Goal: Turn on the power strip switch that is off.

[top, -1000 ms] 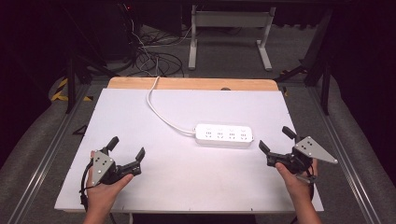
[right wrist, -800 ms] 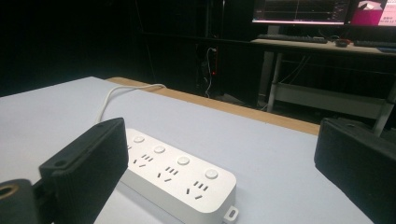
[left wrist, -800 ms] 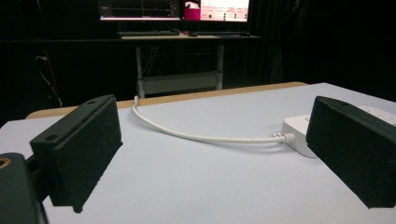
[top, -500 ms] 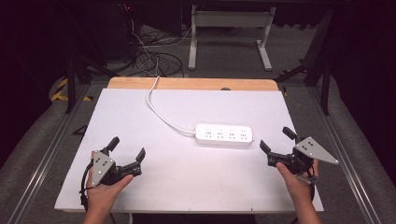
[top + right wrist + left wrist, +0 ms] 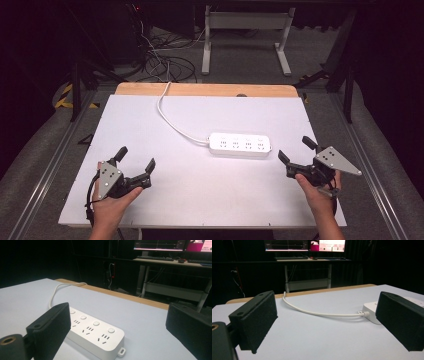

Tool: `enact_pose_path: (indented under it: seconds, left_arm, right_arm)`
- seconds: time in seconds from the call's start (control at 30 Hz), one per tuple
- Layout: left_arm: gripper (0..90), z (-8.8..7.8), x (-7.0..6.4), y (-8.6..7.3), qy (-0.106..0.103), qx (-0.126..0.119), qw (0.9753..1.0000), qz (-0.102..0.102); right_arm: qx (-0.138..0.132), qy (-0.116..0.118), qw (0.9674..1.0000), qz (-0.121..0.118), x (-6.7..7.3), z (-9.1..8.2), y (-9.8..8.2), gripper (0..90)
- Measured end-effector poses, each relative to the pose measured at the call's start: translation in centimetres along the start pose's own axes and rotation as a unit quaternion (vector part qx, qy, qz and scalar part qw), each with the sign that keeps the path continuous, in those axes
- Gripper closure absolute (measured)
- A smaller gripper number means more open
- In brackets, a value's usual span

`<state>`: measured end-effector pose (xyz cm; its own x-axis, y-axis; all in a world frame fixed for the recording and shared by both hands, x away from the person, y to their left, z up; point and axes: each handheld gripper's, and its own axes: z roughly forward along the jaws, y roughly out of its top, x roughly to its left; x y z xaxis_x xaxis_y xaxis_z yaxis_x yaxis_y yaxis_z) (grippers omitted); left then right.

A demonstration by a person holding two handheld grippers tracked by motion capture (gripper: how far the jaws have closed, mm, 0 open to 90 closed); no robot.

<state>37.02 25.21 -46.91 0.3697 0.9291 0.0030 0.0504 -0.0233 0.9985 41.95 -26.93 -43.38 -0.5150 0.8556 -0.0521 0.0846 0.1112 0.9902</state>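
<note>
1. The left hand-held gripper (image 5: 135,161), lower left of the high view, is released, grasping nothing.
2. The right hand-held gripper (image 5: 296,150), lower right, is likewise released.
3. The white power strip (image 5: 241,144) lies mid-frame on the worktop (image 5: 200,190), its cord (image 5: 172,122) running toward the upper left.

High view: fixed above the near edge, facing forward and down over the whole white desk (image 5: 200,195). Left gripper view: low over the desk, looking along its 2 black jaws toward the far edge. Right gripper view: equally low, close to the power strip (image 5: 97,336) (seen by all 3 views), with monitors (image 5: 304,245) behind in both.
</note>
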Motion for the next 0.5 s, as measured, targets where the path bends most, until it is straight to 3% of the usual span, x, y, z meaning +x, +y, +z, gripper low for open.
enact_pose_path:
  seconds: [0.5]
  left_arm:
    - [4.6,0.06,-0.04,0.01,-0.002,0.001,1.0,0.003]
  right_arm:
    - [0.007,-0.003,1.0,-0.002,-0.09,0.05,-0.08,7.6]
